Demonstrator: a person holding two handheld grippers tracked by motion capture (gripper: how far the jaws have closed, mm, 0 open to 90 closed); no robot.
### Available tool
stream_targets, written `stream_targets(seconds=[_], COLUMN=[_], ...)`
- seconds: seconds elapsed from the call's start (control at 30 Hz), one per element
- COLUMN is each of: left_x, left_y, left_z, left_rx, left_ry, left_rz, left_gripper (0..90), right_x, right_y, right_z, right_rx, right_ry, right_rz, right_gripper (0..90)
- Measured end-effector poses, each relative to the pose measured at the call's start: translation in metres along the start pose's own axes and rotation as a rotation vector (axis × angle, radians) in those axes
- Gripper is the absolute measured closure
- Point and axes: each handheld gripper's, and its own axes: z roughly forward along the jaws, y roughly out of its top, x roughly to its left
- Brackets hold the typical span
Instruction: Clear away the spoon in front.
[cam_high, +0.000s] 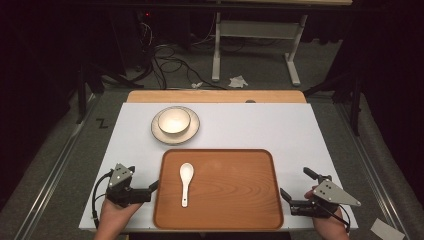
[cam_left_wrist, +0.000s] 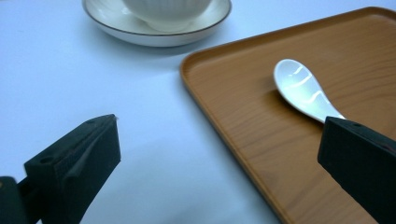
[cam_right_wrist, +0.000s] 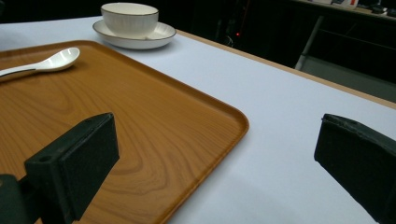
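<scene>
Both grippers – left (cam_high: 154, 186), right (cam_high: 285, 194) – sit wide open flanking the tray (cam_high: 235, 210), probably staging. Spoon (cam_high: 185, 182) lies on it; bowl (cam_high: 174, 120) on its plate (cam_high: 193, 131) behind.

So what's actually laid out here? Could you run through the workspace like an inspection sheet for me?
Surface: white table top, with a wooden edge showing at the far side.
Job's things: wooden tray near the person; white spoon lying flat on its left part; white bowl standing on a plate beyond the tray.
Clutter: nothing seen on the table.
Grippers: left hand-held gripper at the tray's left edge, jaws apart, holding nothing; right hand-held gripper at the tray's right edge, jaws apart, holding nothing.
Cables: black cable looping from the left gripper; floor cables behind the table.
Surroundings: dark room, white desk frame, crumpled paper on the floor.
</scene>
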Motion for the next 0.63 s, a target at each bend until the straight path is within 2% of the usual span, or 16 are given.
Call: stream_targets(seconds=[0.17, 0.27, 0.37, 0.43, 0.47, 0.53, 0.63], left_x=[0.02, 0.027, 0.029, 0.03, 0.031, 0.031, 0.03], left_y=[0.002, 0.001, 0.001, 0.003, 0.004, 0.004, 0.005], left_z=[-0.009, -0.013, -0.011, -0.008, -0.007, -0.008, -0.009], left_rx=[-0.047, -0.073, -0.059, -0.028, -0.02, -0.04, -0.049], left_ry=[0.063, 0.074, 0.085, 0.079, 0.06, 0.045, 0.052], left_rz=[0.016, 0.002, -0.007, -0.001, 0.001, -0.009, -0.002], left_gripper=[0.0, 0.0, 0.0, 0.0, 0.0, 0.0, 0.6], right_x=[-0.002, -0.003, -0.005, -0.006, -0.007, -0.009, -0.011], right_y=[-0.002, -0.003, -0.005, -0.005, -0.005, -0.006, -0.006], right_z=[-0.006, -0.011, -0.017, -0.021, -0.023, -0.026, -0.028], right_rx=[-0.009, -0.01, -0.013, -0.016, -0.017, -0.028, -0.036], right_ry=[-0.017, -0.032, -0.046, -0.057, -0.061, -0.072, -0.078], right_rz=[0.015, 0.021, 0.026, 0.035, 0.038, 0.044, 0.055], right_gripper=[0.7, 0.7, 0.7, 0.7, 0.7, 0.7, 0.7])
